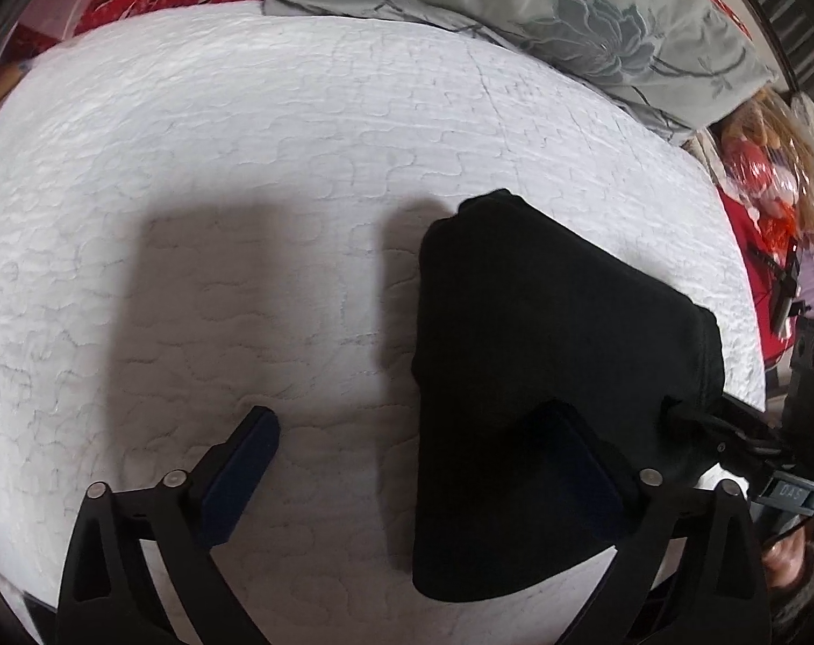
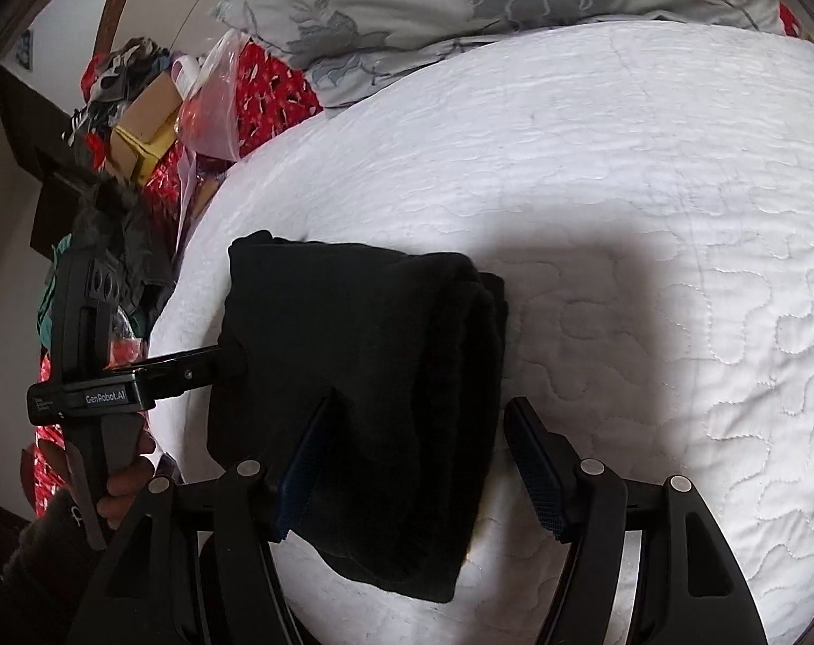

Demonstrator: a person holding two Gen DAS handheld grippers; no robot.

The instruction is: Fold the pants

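1. The black fabric pants (image 2: 364, 403) lie as a compact, layered bundle on the white quilted bed (image 2: 622, 188); folding looks nearly finished.
2. Left gripper (image 1: 407, 462) and right gripper (image 2: 423, 462) both gape wide, holding nothing.

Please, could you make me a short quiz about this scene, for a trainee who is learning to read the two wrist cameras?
1. True or false: the black pants hang from a hanger.
2. What lies at the far edge of the white quilt? A) a floral pillow B) a laptop C) a pair of shoes
3. Fill in: the fingers of the left tongs stand far apart, so the tongs are ___.

Key: 1 false, they lie folded on the quilt; 2 A; 3 open.
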